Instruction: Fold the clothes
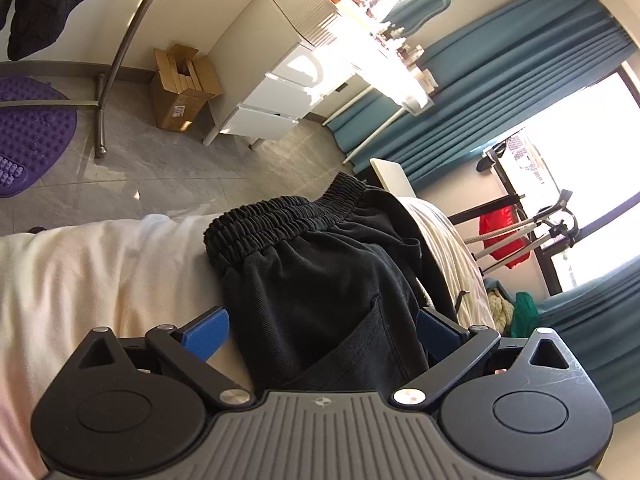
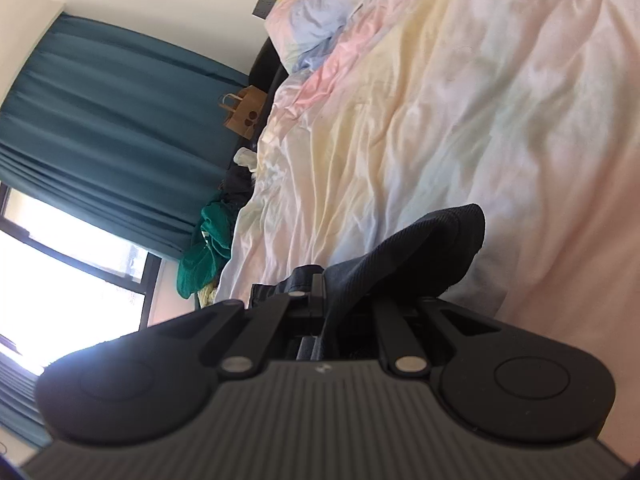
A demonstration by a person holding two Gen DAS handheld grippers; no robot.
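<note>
On the bed (image 2: 440,100), my right gripper (image 2: 320,292) pinches a fold of the black shorts (image 1: 320,280); my left gripper (image 1: 320,328), jaws spread, straddles them. A shallow pinch could slip, spilling the fold.

Black shorts (image 1: 320,280) with a gathered elastic waistband (image 1: 280,216) are lying across the bed's (image 1: 80,280) edge, waistband reaching toward the floor side. A side pocket is showing. In the right wrist view, a dark fold (image 2: 420,256) is rising off the bedsheet (image 2: 440,100).
</note>
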